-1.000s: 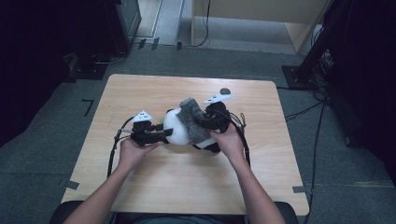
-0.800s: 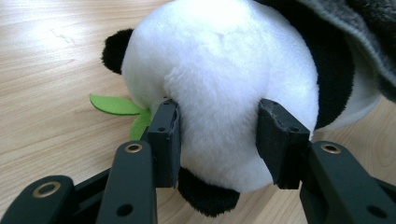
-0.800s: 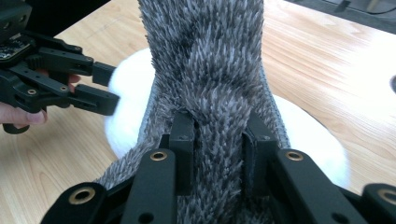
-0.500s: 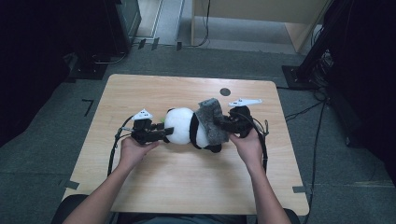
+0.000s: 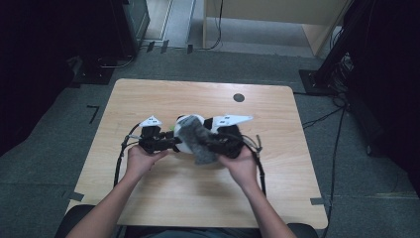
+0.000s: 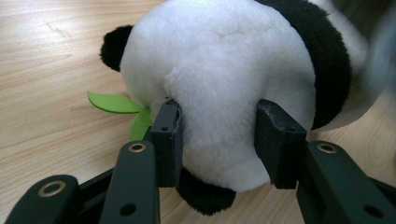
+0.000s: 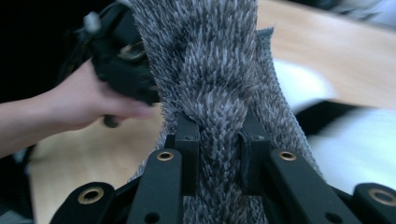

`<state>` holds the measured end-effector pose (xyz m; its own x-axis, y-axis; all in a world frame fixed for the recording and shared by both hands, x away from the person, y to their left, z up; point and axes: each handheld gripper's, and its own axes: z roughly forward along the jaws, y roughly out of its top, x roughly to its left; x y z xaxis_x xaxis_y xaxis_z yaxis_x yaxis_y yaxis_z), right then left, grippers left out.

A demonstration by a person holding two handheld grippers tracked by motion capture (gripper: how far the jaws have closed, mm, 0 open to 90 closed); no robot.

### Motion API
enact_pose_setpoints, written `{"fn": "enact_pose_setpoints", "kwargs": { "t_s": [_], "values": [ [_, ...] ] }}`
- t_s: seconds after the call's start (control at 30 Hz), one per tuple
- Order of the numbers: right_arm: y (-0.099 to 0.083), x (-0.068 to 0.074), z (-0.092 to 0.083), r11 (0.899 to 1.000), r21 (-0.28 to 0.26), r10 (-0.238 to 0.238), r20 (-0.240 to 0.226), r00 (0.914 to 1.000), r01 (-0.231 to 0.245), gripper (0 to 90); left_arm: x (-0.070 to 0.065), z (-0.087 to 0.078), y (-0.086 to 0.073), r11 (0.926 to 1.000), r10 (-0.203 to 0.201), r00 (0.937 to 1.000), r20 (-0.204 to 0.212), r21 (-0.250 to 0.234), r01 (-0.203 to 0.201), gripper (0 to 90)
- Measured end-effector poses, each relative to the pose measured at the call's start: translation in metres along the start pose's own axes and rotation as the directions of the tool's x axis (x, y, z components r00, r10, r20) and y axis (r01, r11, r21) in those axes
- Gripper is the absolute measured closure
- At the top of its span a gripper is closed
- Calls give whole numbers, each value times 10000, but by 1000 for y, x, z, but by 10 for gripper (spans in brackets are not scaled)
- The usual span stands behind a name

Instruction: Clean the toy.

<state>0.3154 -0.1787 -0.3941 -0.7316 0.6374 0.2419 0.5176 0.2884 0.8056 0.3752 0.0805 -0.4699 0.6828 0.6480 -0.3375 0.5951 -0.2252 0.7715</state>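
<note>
While the left gripper stays clamped on the white head of the plush panda, the right gripper has its jaws pinched on a fold of the grey fuzzy cloth; they have just been closing further, with the cloth bunched between them. In the high view the panda lies on its side at the middle of the wooden table, the left gripper at its left end and the right gripper against its right, with the cloth draped over the body on the near side.

Step in hand, as judged: wiping or rubbing the panda's body with the cloth while the head is held fast.

Recommendations:
- Keep the left grip where it is. Both pads sink into the plush, so the hold looks secure; more squeeze would only deform the head.
- Sweep the cloth along the panda's body, away from the head, so that the pull runs against the anchoring grip and not across it.
- Hold the cloth by its fold, not its edge; the free flap should trail over the fur.
- Mind the green leaf under the panda's head, beside the left jaw; a stroke carried too far could snag it.

The small dark disc lies beyond the panda, well apart from the work.
</note>
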Motion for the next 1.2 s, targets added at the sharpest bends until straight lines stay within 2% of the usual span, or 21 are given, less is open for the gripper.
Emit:
{"fn": "enact_pose_setpoints", "kwargs": {
  "t_s": [0.1,0.17,0.23,0.33,0.43,0.53,0.63,0.8,1.2],
  "values": [
    [-10,9,30,9986,469,-252,4,9997,252,752,-1,0,0,10000,34,10000,-30,34,-34,555],
    [-18,7,44,9983,588,46,-194,9998,-34,754,-1,0,0,10000,40,10000,-44,44,-40,557],
    [-23,4,54,9974,716,111,-144,9998,-101,756,-1,0,0,10000,37,10000,-51,51,-37,559],
    [-30,-1,62,9936,1124,55,183,9998,-75,754,-1,0,0,10000,45,10000,-81,80,-44,560],
    [-35,-5,66,9933,1145,122,86,9999,-131,755,0,0,0,9998,128,9998,-137,176,-125,563],
    [-36,-4,67,9909,1332,-251,246,9994,216,755,0,0,-1,9997,167,9997,-159,190,-164,564],
    [-36,-1,61,9849,1656,-618,658,9959,502,753,0,0,-1,9998,143,9998,-144,157,-141,564],
    [-37,-2,40,9815,1760,-982,1259,9872,752,753,0,0,-1,9998,165,9998,-150,135,-163,564],
    [-51,-15,-13,9925,1223,-240,1804,9833,18,752,-1,1,0,9998,181,9998,-122,133,-180,563]
  ]
}}
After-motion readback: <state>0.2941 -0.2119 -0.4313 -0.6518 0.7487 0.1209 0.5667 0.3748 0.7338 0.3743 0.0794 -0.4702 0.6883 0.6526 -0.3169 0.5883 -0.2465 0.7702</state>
